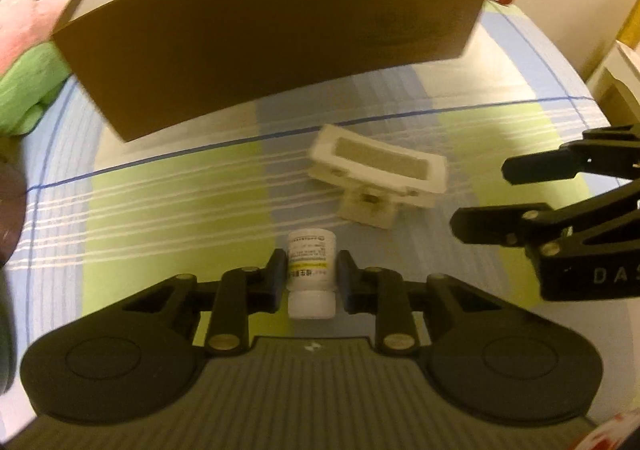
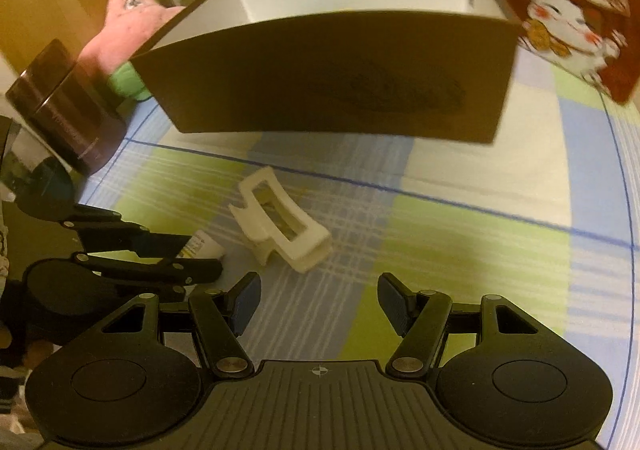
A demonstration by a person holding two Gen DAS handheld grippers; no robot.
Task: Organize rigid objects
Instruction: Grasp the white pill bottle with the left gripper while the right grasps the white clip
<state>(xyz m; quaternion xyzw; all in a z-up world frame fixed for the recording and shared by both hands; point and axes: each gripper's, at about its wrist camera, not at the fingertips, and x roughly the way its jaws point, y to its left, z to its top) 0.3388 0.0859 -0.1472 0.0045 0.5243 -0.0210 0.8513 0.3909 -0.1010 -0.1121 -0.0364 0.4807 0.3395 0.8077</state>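
Note:
A small white pill bottle (image 1: 311,262) lies on the checked cloth, cap towards the camera. My left gripper (image 1: 312,255) is shut on it, a pad pressed to each side of its label. From the right wrist view the left gripper (image 2: 203,256) sits low at the left, the bottle (image 2: 208,248) poking out between its fingers. A cream hair claw clip (image 1: 380,170) (image 2: 282,228) lies just beyond the bottle. My right gripper (image 2: 319,286) is open and holds nothing, hovering short of the clip; it also shows at the right edge as right gripper (image 1: 482,196). Behind stands an open dark brown box (image 1: 280,50) (image 2: 320,78) with a white inside.
A dark cylindrical jar (image 2: 68,106) stands left of the box. A pink plush star (image 2: 128,10) and a green plush (image 1: 24,90) lie behind it. A red cloth with lucky cats (image 2: 568,10) hangs at the right. The checked cloth (image 2: 460,250) is bare right of the clip.

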